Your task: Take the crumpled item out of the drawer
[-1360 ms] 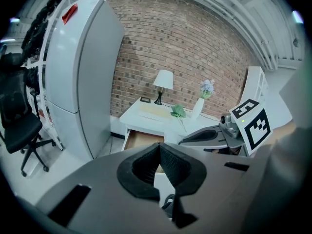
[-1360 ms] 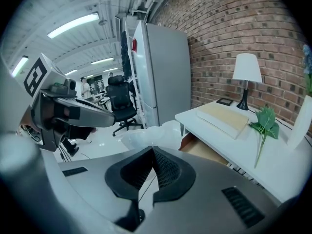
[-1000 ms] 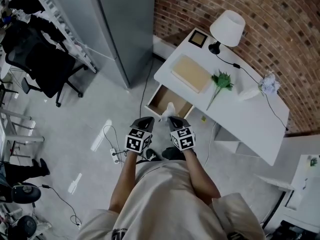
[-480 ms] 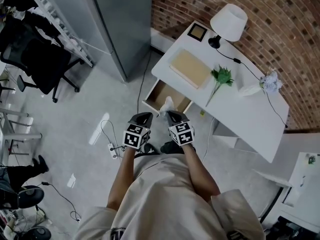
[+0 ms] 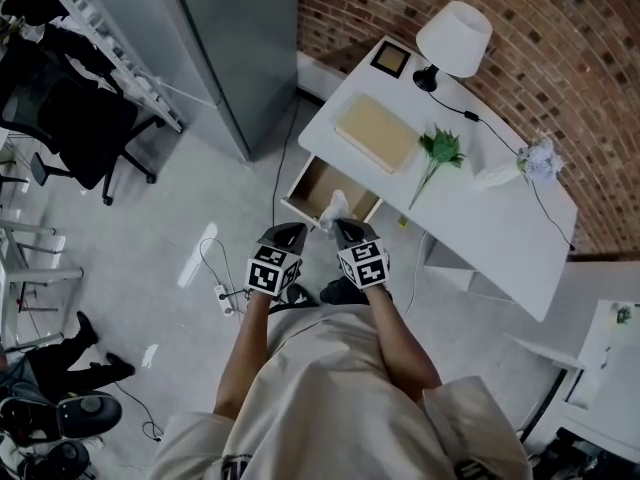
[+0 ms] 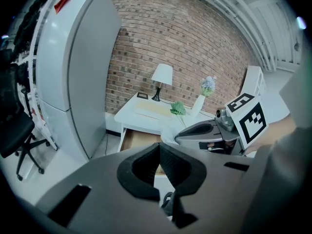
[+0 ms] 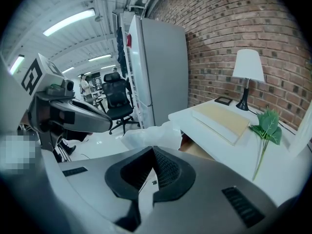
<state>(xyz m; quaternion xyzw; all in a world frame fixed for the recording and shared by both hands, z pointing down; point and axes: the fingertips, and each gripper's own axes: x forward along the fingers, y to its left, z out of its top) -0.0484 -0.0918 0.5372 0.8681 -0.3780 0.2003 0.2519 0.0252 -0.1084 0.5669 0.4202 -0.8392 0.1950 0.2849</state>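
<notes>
My right gripper [image 7: 152,155] grips the white crumpled item [image 7: 148,136] over the open drawer [image 5: 312,183] under the bench [image 5: 480,223] edge; left gripper [image 6: 159,150] closed, empty.

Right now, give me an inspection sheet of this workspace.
Surface: white desk, drawer open.
Job's things: crumpled item, white, held by the right tongs at the drawer's front edge.
Clutter: lamp, picture frame, tan pad, green sprig, vase of flowers.
Grippers: left tongs shut, empty; right tongs shut on the crumpled item.
Cables: lamp cord across desk; power strip on floor.
Surroundings: brick wall, grey cabinet, office chair.
</notes>
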